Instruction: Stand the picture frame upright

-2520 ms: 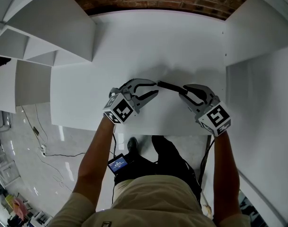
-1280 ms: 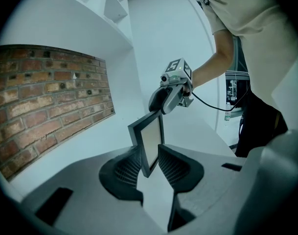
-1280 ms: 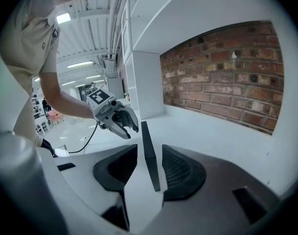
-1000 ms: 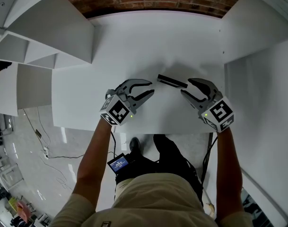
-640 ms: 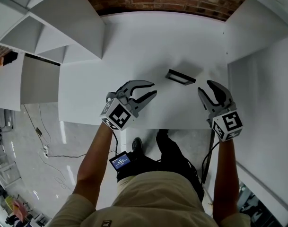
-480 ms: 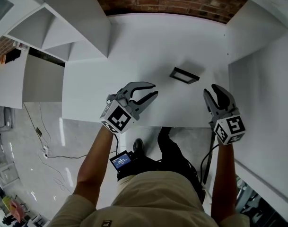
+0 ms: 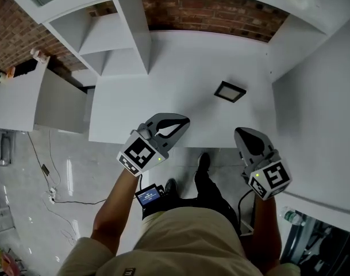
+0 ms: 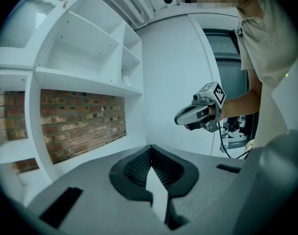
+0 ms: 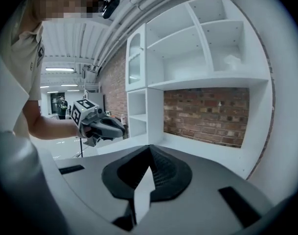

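Note:
The picture frame [image 7: 230, 91], small and dark with a pale middle, is on the white table [image 7: 180, 62] right of centre. It looks propped on its edge facing me, with nothing touching it. My left gripper [image 7: 183, 121] hangs over the table's front edge, shut and empty. Off the front edge to the right, my right gripper [image 7: 239, 132] is also shut and empty. In the left gripper view the closed left gripper [image 8: 149, 152] points at the right gripper [image 8: 200, 115]. The right gripper view has the closed right gripper [image 9: 149, 153] facing the left gripper [image 9: 97, 125]. Neither gripper view shows the frame.
White shelving [image 7: 114, 36] stands at the table's back left, and a white side panel [image 7: 312, 108] rises on the right. A brick wall [image 7: 215, 10] runs behind. Below the front edge are my legs, a small screen [image 7: 147, 195] and floor cables [image 7: 48, 171].
Both grippers let go of the frame, drew back to the table's front edge and closed their jaws. The frame stays on the table and now shows its face.

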A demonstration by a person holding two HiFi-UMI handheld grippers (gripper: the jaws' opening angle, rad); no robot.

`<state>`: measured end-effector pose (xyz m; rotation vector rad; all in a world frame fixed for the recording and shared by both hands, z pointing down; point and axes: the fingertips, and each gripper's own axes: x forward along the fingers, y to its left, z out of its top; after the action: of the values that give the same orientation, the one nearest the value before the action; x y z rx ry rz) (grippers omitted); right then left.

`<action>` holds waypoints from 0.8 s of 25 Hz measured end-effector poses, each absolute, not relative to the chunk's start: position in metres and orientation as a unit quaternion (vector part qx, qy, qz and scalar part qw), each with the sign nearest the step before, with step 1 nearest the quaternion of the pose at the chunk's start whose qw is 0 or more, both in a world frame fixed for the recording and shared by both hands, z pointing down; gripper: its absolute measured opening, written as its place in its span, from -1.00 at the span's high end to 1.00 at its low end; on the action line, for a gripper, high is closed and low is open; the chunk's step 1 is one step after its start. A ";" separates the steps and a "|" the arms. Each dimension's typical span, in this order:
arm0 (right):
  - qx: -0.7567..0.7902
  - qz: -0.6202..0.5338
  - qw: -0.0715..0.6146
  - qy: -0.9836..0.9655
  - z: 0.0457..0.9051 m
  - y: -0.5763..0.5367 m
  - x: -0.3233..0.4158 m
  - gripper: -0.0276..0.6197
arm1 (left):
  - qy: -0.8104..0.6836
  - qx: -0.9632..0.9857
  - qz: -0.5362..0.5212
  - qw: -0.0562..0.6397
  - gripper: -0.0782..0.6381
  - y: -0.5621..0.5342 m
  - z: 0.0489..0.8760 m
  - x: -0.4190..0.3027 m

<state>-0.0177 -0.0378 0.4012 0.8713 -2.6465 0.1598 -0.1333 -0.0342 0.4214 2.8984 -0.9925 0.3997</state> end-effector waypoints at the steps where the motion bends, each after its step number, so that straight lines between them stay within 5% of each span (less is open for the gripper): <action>1: 0.303 0.053 0.176 -0.935 0.394 -0.022 -0.027 0.90 | -0.321 0.938 0.125 0.027 0.76 -0.022 0.414 -0.138; 20: 0.324 0.008 0.166 -0.931 0.295 0.147 -0.069 0.91 | -0.268 0.959 0.088 -0.031 0.76 0.132 0.316 -0.147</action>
<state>-0.0693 0.1474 0.2953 0.9241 -2.6519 0.0221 -0.1474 0.1317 0.3156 3.0727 -0.8594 0.2828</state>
